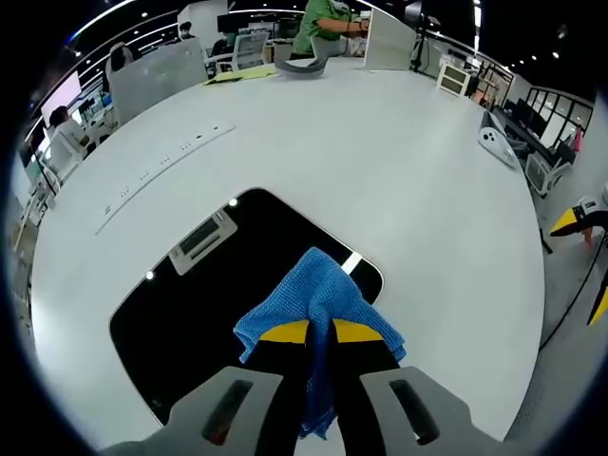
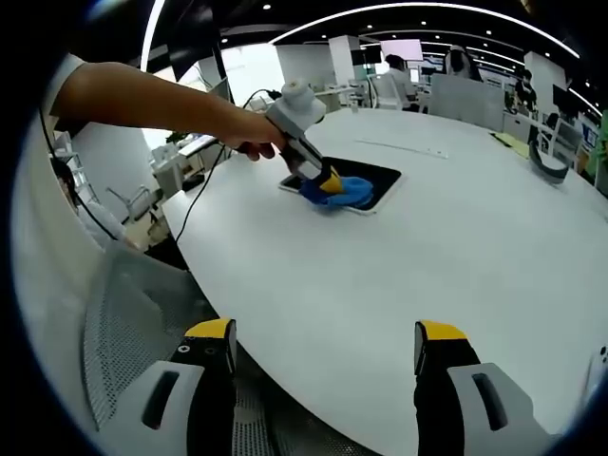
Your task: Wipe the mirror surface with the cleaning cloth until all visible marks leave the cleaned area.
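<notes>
Mirror (image 1: 204, 304) first: it lies flat on the white table (image 1: 380, 180), a dark glossy rectangle with rounded corners and a pale edge, reflecting ceiling lights and a light fitting. My left claw (image 1: 320, 332) is clenched on the blue cloth (image 1: 318, 290), a knobbly woven microfibre bunched between the yellow-tipped jaws and pressed against the mirror near its right corner. From the right gripper view the same mirror (image 2: 366, 180) sits well away across the table, and there I see my own hand (image 2: 249, 136) and bare forearm gripping the left claw's (image 2: 328, 185) pale handle, with the cloth (image 2: 342, 193) heaped on the glass. My right claw (image 2: 323, 347) is released, its yellow-capped jaws spread wide over the table's near edge, grasping nothing.

A grey mesh chair back (image 2: 133, 313) stands just beside that edge. The table is smooth, matte and broadly curved. Around it is an open office: desks, monitors, a person in green (image 1: 328, 24) at the far side, and a dark ceiling with strip lights.
</notes>
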`<action>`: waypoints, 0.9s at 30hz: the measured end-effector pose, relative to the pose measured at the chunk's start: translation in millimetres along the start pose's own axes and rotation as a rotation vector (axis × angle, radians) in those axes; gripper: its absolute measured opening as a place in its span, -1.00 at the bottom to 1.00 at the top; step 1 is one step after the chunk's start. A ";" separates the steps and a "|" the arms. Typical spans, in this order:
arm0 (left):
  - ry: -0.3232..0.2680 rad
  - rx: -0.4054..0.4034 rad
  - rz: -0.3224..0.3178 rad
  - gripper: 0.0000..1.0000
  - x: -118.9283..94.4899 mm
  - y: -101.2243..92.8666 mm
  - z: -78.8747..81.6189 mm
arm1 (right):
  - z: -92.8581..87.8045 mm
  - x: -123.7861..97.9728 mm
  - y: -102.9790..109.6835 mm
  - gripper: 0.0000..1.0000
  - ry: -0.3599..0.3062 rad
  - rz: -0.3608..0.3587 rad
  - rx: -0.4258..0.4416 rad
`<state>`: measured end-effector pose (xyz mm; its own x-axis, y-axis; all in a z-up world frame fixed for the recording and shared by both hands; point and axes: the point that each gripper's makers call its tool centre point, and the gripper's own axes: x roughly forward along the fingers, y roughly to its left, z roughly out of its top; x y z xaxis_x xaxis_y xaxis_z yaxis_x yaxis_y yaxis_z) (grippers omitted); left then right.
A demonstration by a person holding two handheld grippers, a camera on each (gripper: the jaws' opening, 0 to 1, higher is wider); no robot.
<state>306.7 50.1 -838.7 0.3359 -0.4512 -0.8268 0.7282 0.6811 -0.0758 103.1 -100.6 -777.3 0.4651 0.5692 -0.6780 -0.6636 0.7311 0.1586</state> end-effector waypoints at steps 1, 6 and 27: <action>-0.001 -0.001 -0.001 -0.89 -0.4 0.0 -0.3 | 0.0 0.2 0.0 0.50 0.000 0.000 -0.001; -0.002 -0.006 -0.004 -0.89 -1.2 -0.4 -0.5 | -0.2 0.6 1.0 0.50 0.006 0.004 -0.004; 0.004 -0.008 0.000 -0.89 2.1 6.2 0.7 | -2.1 -0.1 -0.8 0.50 0.008 0.008 -0.002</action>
<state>312.3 53.0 -840.5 0.3338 -0.4486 -0.8291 0.7235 0.6857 -0.0797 102.3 -102.1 -778.9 0.4547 0.5723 -0.6824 -0.6688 0.7254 0.1626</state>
